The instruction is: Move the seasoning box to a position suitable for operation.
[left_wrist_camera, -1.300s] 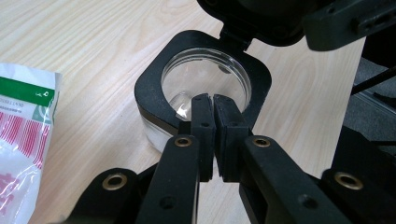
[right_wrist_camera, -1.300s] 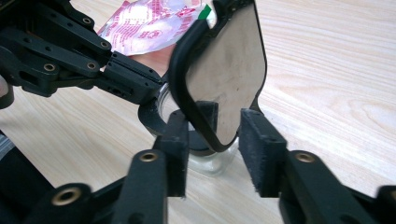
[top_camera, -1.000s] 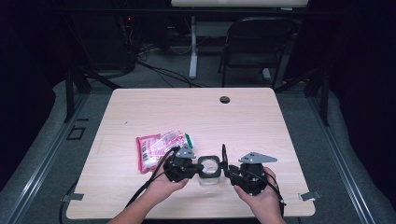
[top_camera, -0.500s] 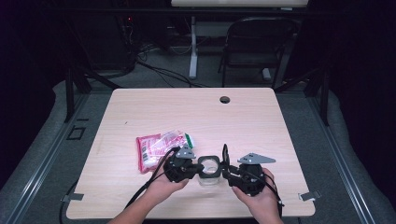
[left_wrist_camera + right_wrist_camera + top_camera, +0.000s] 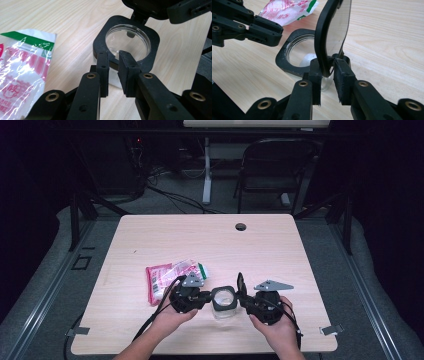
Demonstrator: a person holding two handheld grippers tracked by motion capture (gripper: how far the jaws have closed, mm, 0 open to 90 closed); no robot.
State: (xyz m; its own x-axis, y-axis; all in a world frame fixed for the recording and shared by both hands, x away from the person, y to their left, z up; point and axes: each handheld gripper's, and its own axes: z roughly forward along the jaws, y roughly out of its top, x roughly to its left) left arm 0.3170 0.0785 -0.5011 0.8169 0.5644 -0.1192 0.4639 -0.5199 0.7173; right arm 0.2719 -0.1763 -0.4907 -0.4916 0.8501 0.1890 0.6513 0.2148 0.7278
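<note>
A clear jar with a black square collar (image 5: 223,299) stands near the table's front edge. Its hinged black-rimmed lid (image 5: 240,284) stands upright. My right gripper (image 5: 327,66) has just been closing, and its pads now press on the lower rim of the lid (image 5: 334,27). My left gripper (image 5: 113,58) sits at the near edge of the collar (image 5: 150,47). Its jaws have just been opening and stand a narrow gap apart, with the collar's edge showing in the gap. In the high view the left gripper (image 5: 207,296) and right gripper (image 5: 241,292) flank the jar.
A red, white and green snack bag (image 5: 172,274) lies on the table just behind the left gripper, and shows again at the bag (image 5: 22,65). A cable hole (image 5: 240,226) sits near the table's far edge. A folding chair (image 5: 272,165) stands beyond the table.
</note>
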